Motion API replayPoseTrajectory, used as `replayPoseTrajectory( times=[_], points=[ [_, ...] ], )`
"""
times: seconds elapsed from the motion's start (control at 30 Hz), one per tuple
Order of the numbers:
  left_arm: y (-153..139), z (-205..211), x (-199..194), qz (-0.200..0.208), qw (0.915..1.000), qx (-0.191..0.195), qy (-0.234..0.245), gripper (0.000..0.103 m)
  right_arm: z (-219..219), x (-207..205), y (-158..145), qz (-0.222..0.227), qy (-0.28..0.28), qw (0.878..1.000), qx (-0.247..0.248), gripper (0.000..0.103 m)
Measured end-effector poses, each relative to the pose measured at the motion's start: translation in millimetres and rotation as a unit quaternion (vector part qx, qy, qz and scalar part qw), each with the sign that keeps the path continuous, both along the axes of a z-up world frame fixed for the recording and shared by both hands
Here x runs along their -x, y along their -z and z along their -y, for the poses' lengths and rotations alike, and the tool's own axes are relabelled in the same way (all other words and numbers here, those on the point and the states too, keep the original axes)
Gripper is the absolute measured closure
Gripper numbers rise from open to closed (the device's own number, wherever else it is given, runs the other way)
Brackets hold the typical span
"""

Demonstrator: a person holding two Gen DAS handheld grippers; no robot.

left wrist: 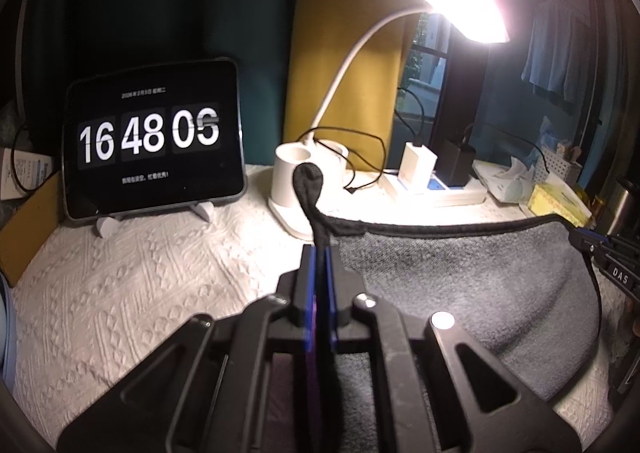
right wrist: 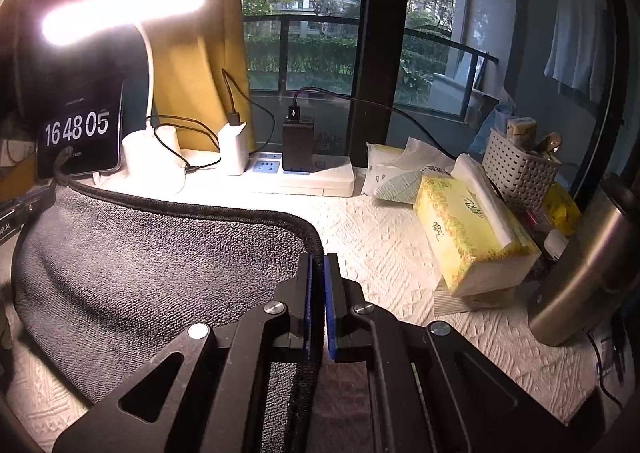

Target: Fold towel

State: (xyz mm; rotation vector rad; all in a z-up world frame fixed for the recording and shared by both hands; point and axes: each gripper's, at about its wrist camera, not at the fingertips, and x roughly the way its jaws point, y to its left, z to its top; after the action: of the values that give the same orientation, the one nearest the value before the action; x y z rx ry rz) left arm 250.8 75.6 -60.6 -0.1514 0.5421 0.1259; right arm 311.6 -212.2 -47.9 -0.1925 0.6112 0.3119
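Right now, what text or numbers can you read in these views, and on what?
"16 48 06": clock screen on the tablet, left wrist view.
"16 48 05": same tablet, right wrist view.
"DAS": the right gripper.
Small lines on the tablet: too small to read.
Tissue pack print: unreadable.

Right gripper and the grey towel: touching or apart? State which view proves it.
Touching. In the right wrist view, the right gripper has its blue pads clamped on the towel's black hem.

Between your jaws you're pinching a matt, nubby grey cloth towel [right wrist: 160, 261] with black stitched edging; right of them a brushed metal flask [right wrist: 588, 261] is gleaming over the rough white woven tablecloth [right wrist: 400, 253].
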Motion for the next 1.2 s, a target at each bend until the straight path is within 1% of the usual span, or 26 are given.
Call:
replayPoseTrajectory(
  times=[0.3, 0.53, 0.9, 1.03, 1.2],
  points=[
    [10, -2, -9, -0.008, 1.0, -0.003, -0.002, 0.098, -3, -10, 8, -0.004, 0.0, 1.0, 0.003, 0.097],
    [21, -5, -19, -0.029, 0.9995, -0.005, -0.008, 0.098, -8, -20, 20, -0.013, -0.001, 1.0, 0.009, 0.097],
    [31, -7, -38, -0.073, 0.9973, 0.002, -0.009, 0.098, -13, -36, 39, -0.042, 0.0, 0.999, 0.023, 0.097],
    [35, -13, -43, -0.092, 0.9955, 0.013, -0.018, 0.095, -13, -41, 42, -0.053, -0.001, 0.998, 0.025, 0.097],
    [44, -19, -50, -0.115, 0.9928, 0.029, -0.019, 0.094, -14, -47, 46, -0.076, 0.0, 0.997, 0.029, 0.097]
  ],
)
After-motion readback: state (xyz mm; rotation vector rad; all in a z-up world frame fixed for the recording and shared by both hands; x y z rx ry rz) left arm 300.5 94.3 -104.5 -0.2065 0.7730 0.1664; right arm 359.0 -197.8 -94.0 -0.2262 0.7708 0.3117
